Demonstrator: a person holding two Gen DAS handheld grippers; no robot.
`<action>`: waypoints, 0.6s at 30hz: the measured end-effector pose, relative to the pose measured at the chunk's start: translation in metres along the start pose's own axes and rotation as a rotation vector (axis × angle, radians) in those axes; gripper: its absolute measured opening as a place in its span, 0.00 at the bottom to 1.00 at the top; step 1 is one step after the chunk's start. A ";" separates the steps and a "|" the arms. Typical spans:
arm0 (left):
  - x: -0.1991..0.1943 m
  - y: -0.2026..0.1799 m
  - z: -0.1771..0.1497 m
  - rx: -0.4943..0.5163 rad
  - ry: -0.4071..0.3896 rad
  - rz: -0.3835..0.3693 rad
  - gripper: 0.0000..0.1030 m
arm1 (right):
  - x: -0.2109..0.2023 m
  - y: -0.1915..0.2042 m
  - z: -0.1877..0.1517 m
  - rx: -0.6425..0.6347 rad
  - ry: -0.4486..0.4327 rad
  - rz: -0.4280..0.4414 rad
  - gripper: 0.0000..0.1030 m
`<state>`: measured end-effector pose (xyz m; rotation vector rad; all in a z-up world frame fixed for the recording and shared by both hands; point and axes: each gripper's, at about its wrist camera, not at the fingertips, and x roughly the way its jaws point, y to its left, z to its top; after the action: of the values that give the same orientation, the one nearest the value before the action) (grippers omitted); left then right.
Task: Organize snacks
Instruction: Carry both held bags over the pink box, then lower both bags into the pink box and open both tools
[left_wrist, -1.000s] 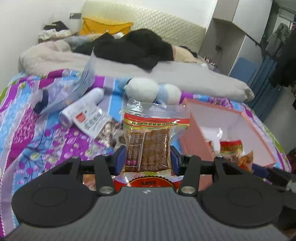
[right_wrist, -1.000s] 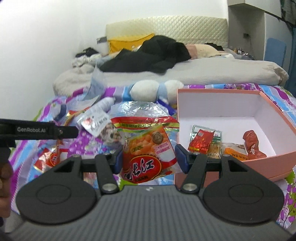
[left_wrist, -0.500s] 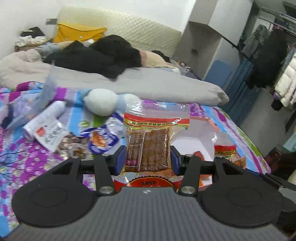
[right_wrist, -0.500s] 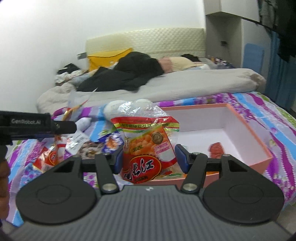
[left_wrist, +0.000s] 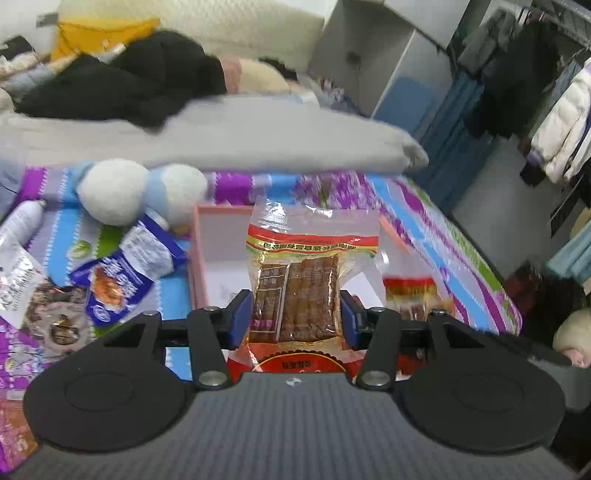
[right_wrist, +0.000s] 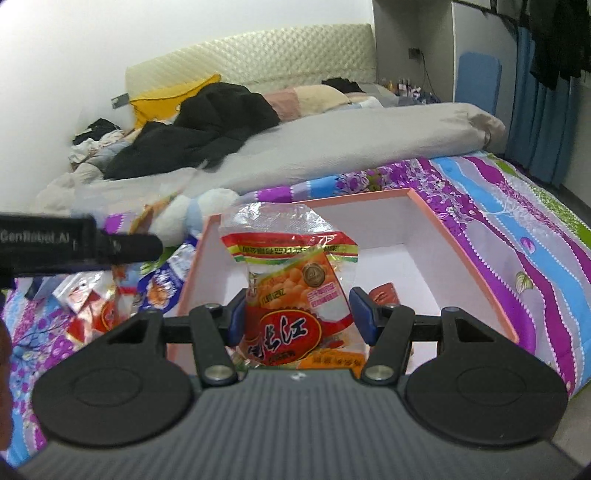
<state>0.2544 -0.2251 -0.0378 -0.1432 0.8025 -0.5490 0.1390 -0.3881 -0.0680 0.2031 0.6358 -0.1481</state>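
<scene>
My left gripper (left_wrist: 293, 319) is shut on a clear bag of brown snack sticks (left_wrist: 301, 291), held upright over the open pink box (left_wrist: 195, 258). My right gripper (right_wrist: 297, 319) is shut on an orange and red snack bag (right_wrist: 291, 295), also upright above the pink box (right_wrist: 461, 254). Inside the box lie a small red packet (right_wrist: 384, 293) and another red and yellow snack bag (left_wrist: 413, 295). The left gripper's black body (right_wrist: 74, 243) shows at the left edge of the right wrist view.
Loose snack packets, among them a blue one (left_wrist: 125, 273), lie on the purple patterned bedspread (right_wrist: 517, 229) left of the box. A white and blue plush toy (left_wrist: 140, 192), a white bottle (left_wrist: 18, 221), a grey duvet (right_wrist: 351, 140) and black clothes (left_wrist: 122, 88) lie behind.
Both grippers have swung right with their bags, from over the loose packets to over the pink box. Their grips have not changed.
</scene>
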 end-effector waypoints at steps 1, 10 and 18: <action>0.008 -0.003 0.004 -0.005 0.009 0.002 0.54 | 0.004 -0.004 0.004 -0.004 0.004 -0.005 0.58; 0.070 -0.013 0.025 -0.022 0.130 0.016 0.54 | 0.042 -0.036 0.037 -0.020 0.068 -0.028 0.59; 0.107 -0.011 0.019 -0.011 0.204 0.040 0.54 | 0.084 -0.056 0.023 0.000 0.197 -0.030 0.60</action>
<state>0.3243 -0.2917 -0.0900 -0.0817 1.0049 -0.5266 0.2082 -0.4539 -0.1086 0.2094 0.8349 -0.1579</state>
